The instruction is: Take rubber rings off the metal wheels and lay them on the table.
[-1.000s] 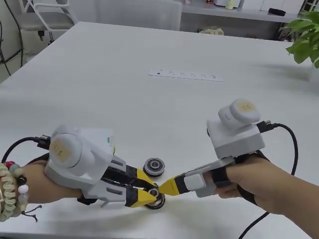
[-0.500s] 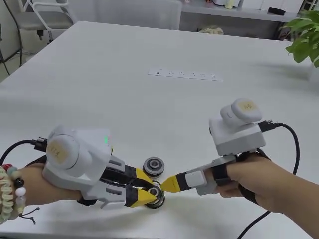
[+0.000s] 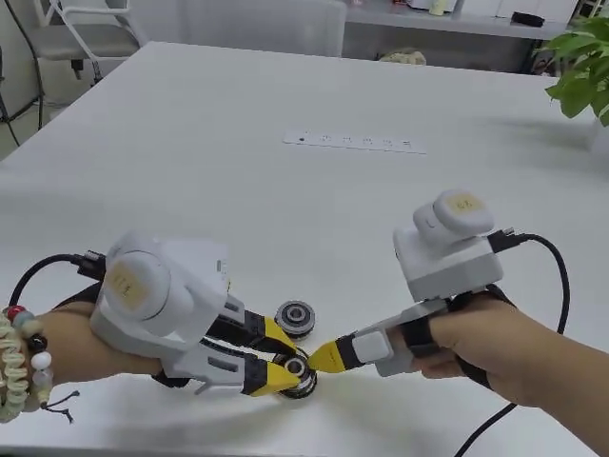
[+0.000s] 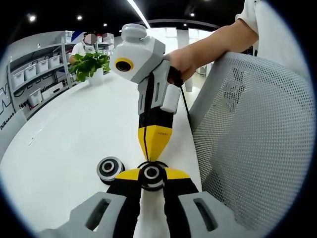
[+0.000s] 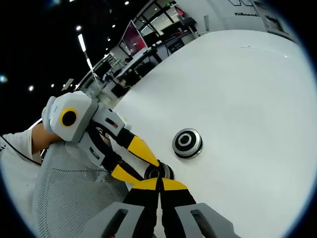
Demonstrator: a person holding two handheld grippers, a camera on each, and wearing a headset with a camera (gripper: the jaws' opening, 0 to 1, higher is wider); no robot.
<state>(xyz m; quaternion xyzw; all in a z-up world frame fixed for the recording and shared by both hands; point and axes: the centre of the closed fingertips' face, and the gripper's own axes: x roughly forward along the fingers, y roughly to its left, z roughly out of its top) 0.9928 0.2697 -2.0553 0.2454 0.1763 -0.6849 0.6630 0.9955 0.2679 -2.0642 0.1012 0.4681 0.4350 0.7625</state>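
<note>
The held wheel (image 3: 298, 370) lies on the white table (image 3: 285, 209) at its near edge, and everything else is placed from it. The left gripper (image 3: 283, 360) comes at it from the left, its 2 yellow-tipped jaws clamped on opposite sides of the wheel; the left gripper view shows the wheel (image 4: 151, 176) seated squarely between the tips, its metal hub facing the camera.

The right gripper (image 3: 318, 358) comes at the held wheel from the right. Its jaws are pressed together into 1 yellow point, and that point touches the wheel's rim. In the right gripper view the closed tips (image 5: 158, 184) sit right against the wheel (image 5: 159, 172) — whether any rubber is nipped between them cannot be told.

The second wheel (image 3: 295, 318) lies flat just beyond the held wheel, on the far side, apart from it and from both grippers. Its black rubber ring (image 5: 187, 132) is on, wrapped around the metal centre.

Well beyond the held wheel, toward the table's middle, lies a white power strip (image 3: 354, 144). Far off to the right of it — at the table's far corner — stands a green plant (image 3: 580, 67). A mesh chair back (image 4: 247, 139) rises close on the near side of the held wheel.
</note>
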